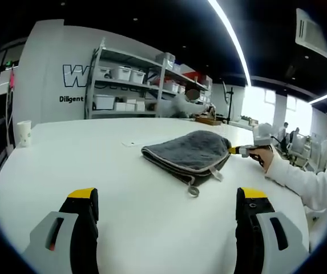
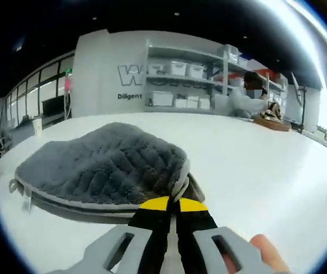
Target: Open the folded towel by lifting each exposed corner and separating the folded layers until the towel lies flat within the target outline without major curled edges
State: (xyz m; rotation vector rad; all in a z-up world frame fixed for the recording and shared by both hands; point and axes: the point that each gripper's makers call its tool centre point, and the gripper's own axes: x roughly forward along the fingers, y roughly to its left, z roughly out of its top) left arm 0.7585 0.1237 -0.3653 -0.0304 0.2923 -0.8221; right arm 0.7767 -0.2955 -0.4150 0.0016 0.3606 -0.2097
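While left gripper [image 1: 167,208] gapes, right gripper [image 2: 173,204] pinches towel [image 2: 103,162] — jaws closed.

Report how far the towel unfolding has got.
Done: nothing opened yet; the grey towel lies folded on the white table. In hand: the right tongs are shut on its edge at one corner. Left: the left tongs wait open; layers need separating and flattening.

Grey towel [image 1: 190,153], plush ribbed pile, pale grey piped edging, folded into a thick rounded bundle, several layers stacked. Lies on white table [image 1: 83,171], toward its right edge, well in from near edge. Small hanging loop [image 1: 193,190] sticks out at corner nearest left gripper view. One edge pinched, upper layer lifted slightly [image 2: 177,185].
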